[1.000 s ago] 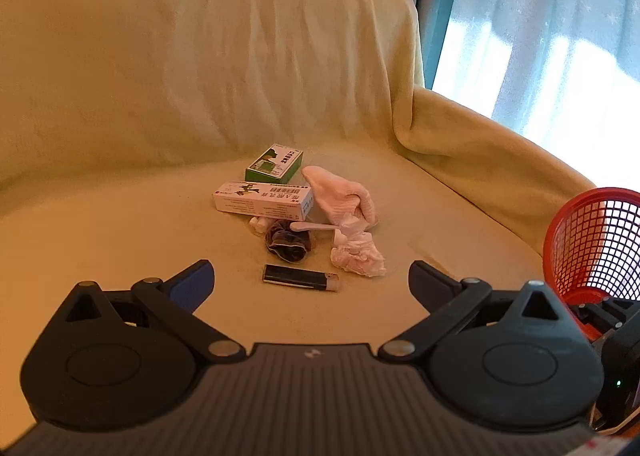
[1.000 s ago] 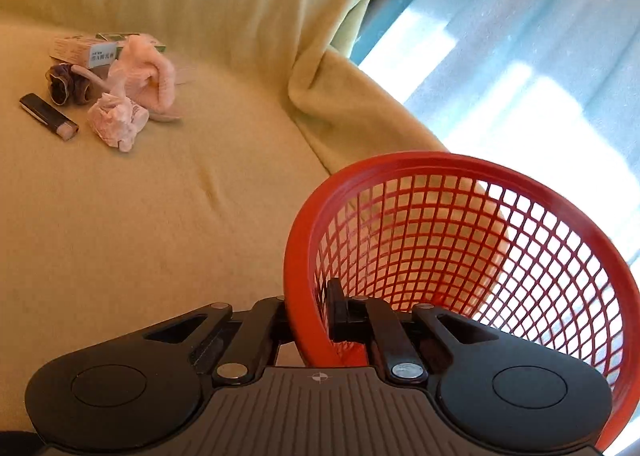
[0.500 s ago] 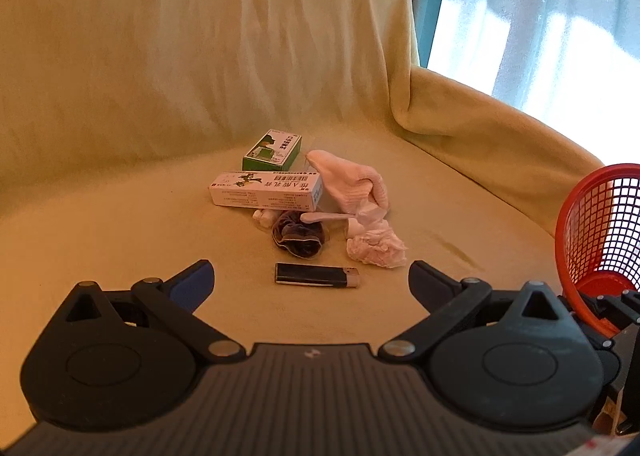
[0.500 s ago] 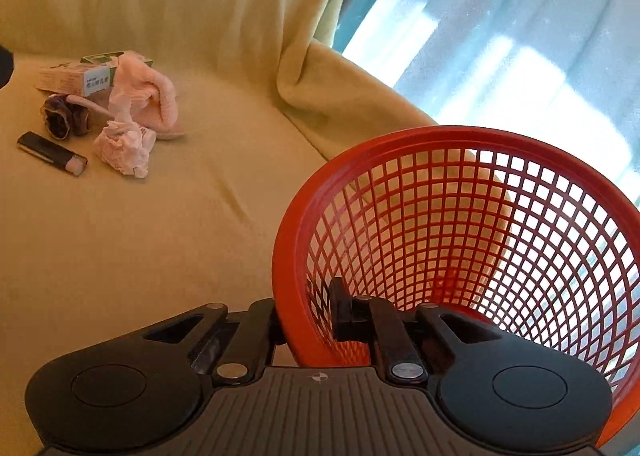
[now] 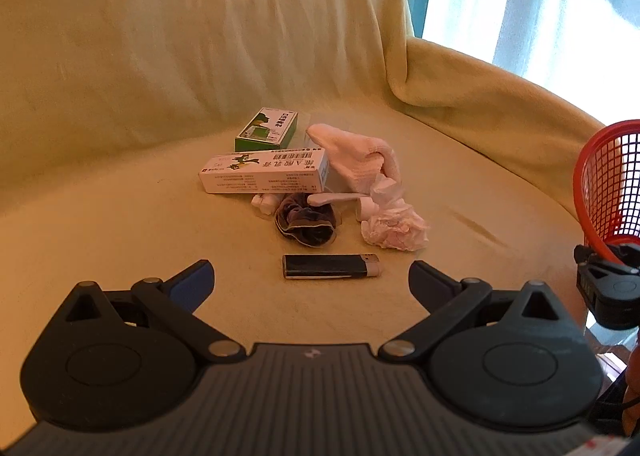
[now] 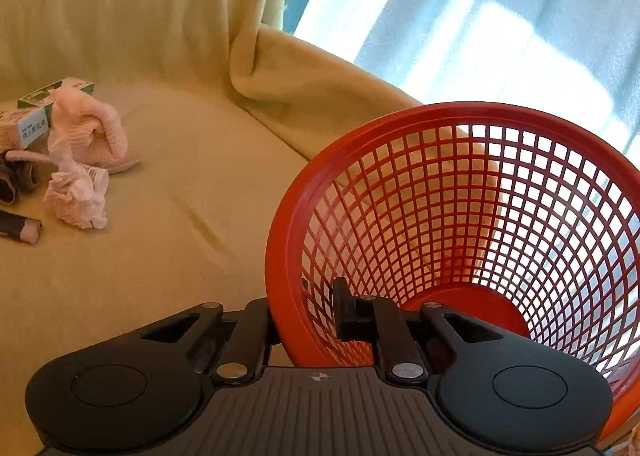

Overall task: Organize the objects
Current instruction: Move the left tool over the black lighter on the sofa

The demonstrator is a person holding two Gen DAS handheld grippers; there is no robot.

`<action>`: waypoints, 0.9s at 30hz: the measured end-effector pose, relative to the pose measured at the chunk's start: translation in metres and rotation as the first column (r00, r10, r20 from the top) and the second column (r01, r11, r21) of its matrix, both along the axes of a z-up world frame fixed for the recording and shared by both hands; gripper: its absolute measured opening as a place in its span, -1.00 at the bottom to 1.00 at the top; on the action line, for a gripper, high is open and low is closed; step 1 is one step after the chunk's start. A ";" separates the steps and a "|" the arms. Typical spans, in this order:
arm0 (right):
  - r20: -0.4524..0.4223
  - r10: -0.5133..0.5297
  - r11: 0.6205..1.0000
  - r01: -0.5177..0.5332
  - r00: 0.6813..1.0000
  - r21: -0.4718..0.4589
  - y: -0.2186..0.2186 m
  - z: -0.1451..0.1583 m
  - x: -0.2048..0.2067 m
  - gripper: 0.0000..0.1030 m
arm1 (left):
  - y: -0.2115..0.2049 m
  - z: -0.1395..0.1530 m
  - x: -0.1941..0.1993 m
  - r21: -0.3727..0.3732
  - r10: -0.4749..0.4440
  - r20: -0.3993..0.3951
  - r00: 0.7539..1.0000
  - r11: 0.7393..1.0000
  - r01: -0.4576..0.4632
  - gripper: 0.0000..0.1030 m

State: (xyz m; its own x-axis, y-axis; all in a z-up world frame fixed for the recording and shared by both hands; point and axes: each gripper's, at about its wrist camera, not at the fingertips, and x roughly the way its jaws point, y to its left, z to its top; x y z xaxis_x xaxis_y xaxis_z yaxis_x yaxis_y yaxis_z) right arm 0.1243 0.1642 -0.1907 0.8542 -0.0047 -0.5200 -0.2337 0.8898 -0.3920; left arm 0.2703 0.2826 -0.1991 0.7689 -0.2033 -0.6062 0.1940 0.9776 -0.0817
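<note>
The red basket [image 6: 460,215] sits at the right edge of the covered sofa seat [image 5: 120,236], tipped with its mouth toward the clutter, evidently so that items can go straight in. The right gripper [image 6: 308,320] straddles the basket's near wall, one finger outside and one inside the mesh. Its jaws have just been opening, with the rim between them, and the grip looks to be slackening; I cannot confirm that the pads press on the wall.

The clutter lies well to the left of the basket: a black lighter [image 5: 331,266] nearest, then a crumpled tissue [image 5: 394,230], a dark hair tie [image 5: 306,224], a pink sock [image 5: 356,159], a white box [image 5: 264,171] and a green box [image 5: 267,129].

The left gripper [image 5: 312,280] hovers just short of the lighter, fingers spread wide and empty, likely lined up for the first pick.
</note>
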 end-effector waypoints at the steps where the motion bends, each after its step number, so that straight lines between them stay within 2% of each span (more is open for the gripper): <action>1: 0.006 -0.008 1.000 0.008 1.000 0.004 0.003 0.000 0.001 -0.81 | 0.000 -0.001 0.002 0.006 -0.010 0.003 1.000 1.000 0.010 0.97; 5: 0.021 -0.055 0.997 0.054 0.998 0.061 0.008 0.001 0.004 -0.78 | -0.001 -0.003 0.010 0.028 -0.033 0.006 0.999 0.999 0.033 0.97; 18: 0.050 -0.121 0.987 0.115 0.991 0.117 0.008 0.000 0.004 -0.76 | 0.000 -0.006 0.025 0.062 -0.065 0.009 0.998 0.996 0.065 0.97; 27: 0.069 -0.139 0.990 0.138 0.988 0.023 0.031 -0.015 0.009 -0.76 | 0.004 -0.012 0.030 0.063 -0.106 0.009 0.994 0.992 0.106 0.97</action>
State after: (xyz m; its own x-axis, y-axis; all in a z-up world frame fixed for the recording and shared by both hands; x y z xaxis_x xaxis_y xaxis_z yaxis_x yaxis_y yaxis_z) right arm 0.1337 0.1953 -0.2060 0.8802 -0.1170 -0.4600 -0.0800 0.9187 -0.3869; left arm 0.2999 0.2867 -0.2109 0.7527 -0.2462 -0.6106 0.2974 0.9546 -0.0183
